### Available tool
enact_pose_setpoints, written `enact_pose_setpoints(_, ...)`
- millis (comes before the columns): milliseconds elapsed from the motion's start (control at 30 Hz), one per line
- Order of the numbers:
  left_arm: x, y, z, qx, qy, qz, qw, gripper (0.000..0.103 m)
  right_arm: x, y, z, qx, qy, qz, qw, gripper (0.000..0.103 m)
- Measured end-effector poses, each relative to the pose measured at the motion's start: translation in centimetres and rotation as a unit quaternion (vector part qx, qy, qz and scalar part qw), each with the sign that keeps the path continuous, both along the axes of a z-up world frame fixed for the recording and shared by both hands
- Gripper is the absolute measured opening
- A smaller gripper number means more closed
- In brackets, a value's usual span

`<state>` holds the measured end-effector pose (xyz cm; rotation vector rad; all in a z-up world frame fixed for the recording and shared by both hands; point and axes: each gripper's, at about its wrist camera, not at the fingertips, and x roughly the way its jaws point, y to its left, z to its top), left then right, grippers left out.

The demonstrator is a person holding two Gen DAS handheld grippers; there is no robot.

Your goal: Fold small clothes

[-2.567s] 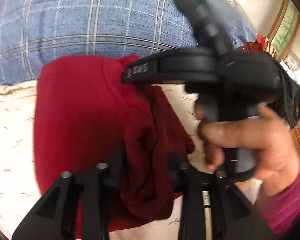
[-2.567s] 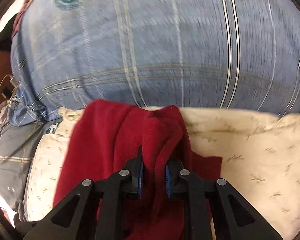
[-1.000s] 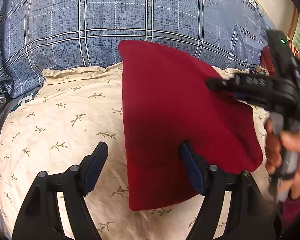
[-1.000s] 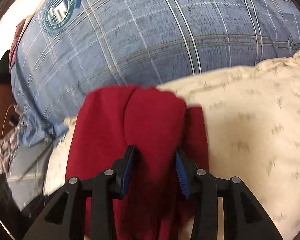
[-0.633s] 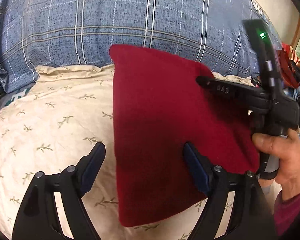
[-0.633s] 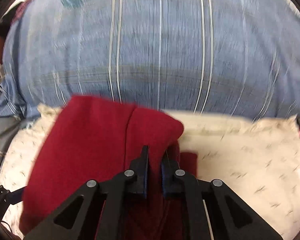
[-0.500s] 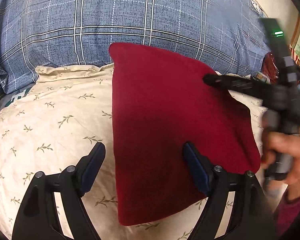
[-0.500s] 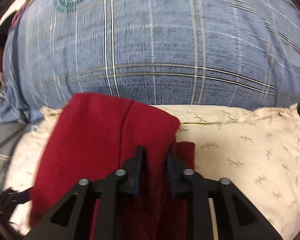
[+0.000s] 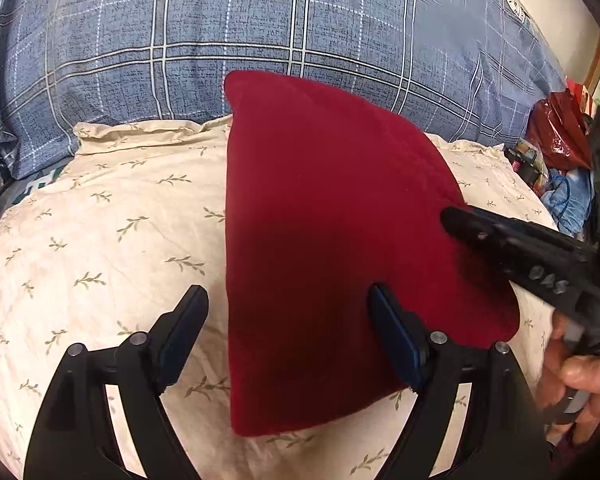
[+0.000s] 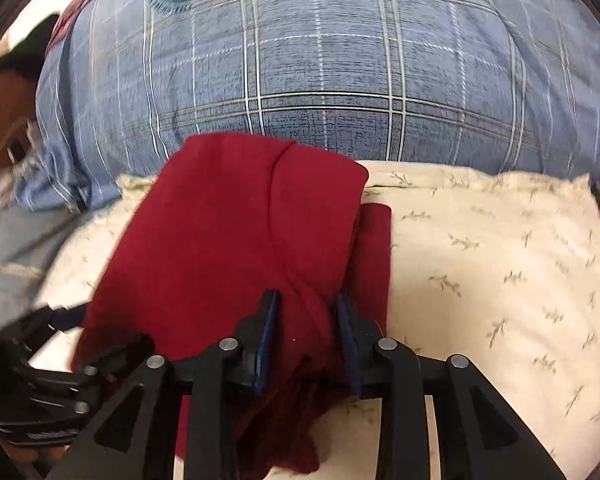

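Since half a second ago the right gripper [image 10: 306, 334] has parted its jaws a little; they had been nearly pinched together on a raised ridge of the red garment [image 9: 320, 240], and now stand slightly apart with the bunched cloth between them, though whether the pads press it cannot be told. In the left wrist view that gripper has slid lower and nearer along the garment's right edge, while the cloth itself has hardly shifted.

From the left: the left gripper [image 9: 288, 328] hangs with its jaws wide apart, holding nothing. Its left finger is over the bare cream pillow [image 9: 100, 248] with the leaf print, its right finger over the red cloth, so it straddles the garment's straight left edge.

The garment lies folded on the pillow, its long axis running from the near edge away toward the blue plaid bedding [image 9: 260, 12]. Its far corner narrows to a point that overlaps the plaid. The left side is straight; the right side curves outward.

Further right, the right gripper [image 9: 472, 228] touches the curved right edge, held by the person's hand [image 9: 580, 376]. Behind it, a red bag [image 9: 556, 132] sits among clutter.
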<state>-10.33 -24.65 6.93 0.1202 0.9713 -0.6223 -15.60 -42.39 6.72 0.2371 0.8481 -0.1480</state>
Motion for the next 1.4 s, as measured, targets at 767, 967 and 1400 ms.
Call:
enact_pose_setpoints(767,-0.9,1.0,0.8,0.019,-0.018,0.012,0.9996,0.083,-4.8,3.5,1.5,0.012,-0.018,-0.005,1.000,0.034)
enact_pose_setpoints(967,-0.5,1.4,1.0,0.010,-0.014,0.022,0.9996,0.083,-2.3,2.6,2.1,-0.020,-0.031,-0.046,0.998,0.033)
enact_pose_setpoints(1400,1.8,1.8,1.0,-0.041,0.024,0.001,0.9989,0.083,-1.7,-1.7,0.1,0.069,-0.043,-0.063,0.995,0.069)
